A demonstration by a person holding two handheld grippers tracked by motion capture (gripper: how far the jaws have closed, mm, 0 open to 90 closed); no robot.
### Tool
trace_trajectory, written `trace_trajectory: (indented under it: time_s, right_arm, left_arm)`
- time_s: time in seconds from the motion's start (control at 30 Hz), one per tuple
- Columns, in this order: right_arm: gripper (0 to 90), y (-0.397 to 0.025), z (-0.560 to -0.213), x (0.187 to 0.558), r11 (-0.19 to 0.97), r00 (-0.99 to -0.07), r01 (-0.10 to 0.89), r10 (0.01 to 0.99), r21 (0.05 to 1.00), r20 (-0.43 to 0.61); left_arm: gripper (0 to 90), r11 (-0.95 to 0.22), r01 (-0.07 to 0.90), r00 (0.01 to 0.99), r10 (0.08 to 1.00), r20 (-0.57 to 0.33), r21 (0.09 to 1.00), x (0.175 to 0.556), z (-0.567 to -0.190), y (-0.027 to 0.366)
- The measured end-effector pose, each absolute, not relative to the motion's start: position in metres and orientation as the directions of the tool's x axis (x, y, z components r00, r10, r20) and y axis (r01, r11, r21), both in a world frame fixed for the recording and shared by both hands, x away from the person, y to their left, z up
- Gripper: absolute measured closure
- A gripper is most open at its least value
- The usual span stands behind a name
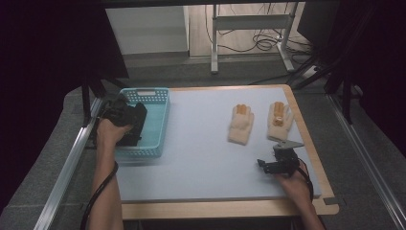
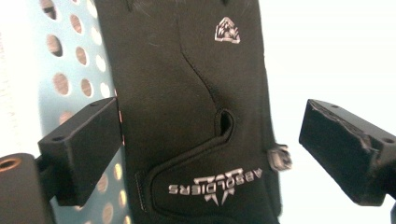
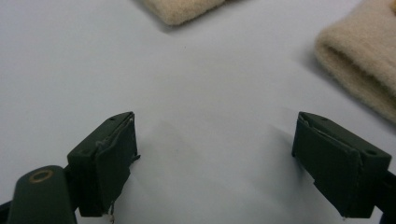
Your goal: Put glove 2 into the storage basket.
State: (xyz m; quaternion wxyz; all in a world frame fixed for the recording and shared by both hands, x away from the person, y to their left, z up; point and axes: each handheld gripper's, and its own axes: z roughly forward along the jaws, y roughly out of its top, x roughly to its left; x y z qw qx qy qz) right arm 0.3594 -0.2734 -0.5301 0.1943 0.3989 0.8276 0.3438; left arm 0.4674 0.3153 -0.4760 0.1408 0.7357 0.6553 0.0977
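Near edge: your right tongs (image 1: 279,164) sit low over the table (image 1: 206,158), jaws spread wide, nothing between them, bare surface under them in the right gripper view. Just beyond lie two cream gloves: the left cream glove (image 1: 241,124) and the right cream glove (image 1: 280,120), flat, fingers pointing away. Farther left, your left tongs (image 1: 125,119) are over the blue basket (image 1: 160,103), jaws apart on either side of a black glove (image 2: 196,116), not closed on it. Looks like a glove-sorting step; whether it's being dropped or picked, can't tell. Next likely: right tongs forward to a cream glove cuff. Left forearm stretched forward, right wrist turned inward.
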Motion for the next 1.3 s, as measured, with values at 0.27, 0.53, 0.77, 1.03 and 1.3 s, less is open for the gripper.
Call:
trace_trajectory:
  time_s: [0.27, 0.53, 0.77, 1.03, 1.3]
  right_arm:
    - [13.6, -0.273, -0.530, 0.359, 0.446, -0.606, 0.527, 0.794, 0.724, -0.048]
    - [13.6, -0.273, -0.530, 0.359, 0.444, -0.605, 0.527, 0.795, 0.725, -0.046]
    - [13.6, -0.273, -0.530, 0.359, 0.444, -0.605, 0.527, 0.795, 0.725, -0.047]
    - [13.6, -0.273, -0.530, 0.359, 0.446, -0.606, 0.526, 0.794, 0.724, -0.049]
    - [13.6, -0.273, -0.530, 0.359, 0.445, -0.605, 0.526, 0.795, 0.725, -0.049]
  left_arm:
    - [4.1, -0.082, 0.888, 0.164, 0.976, -0.146, 0.452, 0.451, -0.457, 0.322]
    - [1.8, -0.099, 0.807, 0.261, 0.944, -0.202, 0.583, 0.429, -0.449, 0.309]
    - [1.4, -0.180, 0.746, 0.359, 0.919, -0.160, 0.641, 0.408, -0.438, 0.284]
    - [0.8, -0.250, 0.651, 0.476, 0.870, -0.129, 0.716, 0.376, -0.431, 0.242]
    - [0.5, -0.335, 0.539, 0.600, 0.796, -0.073, 0.773, 0.332, -0.441, 0.187]
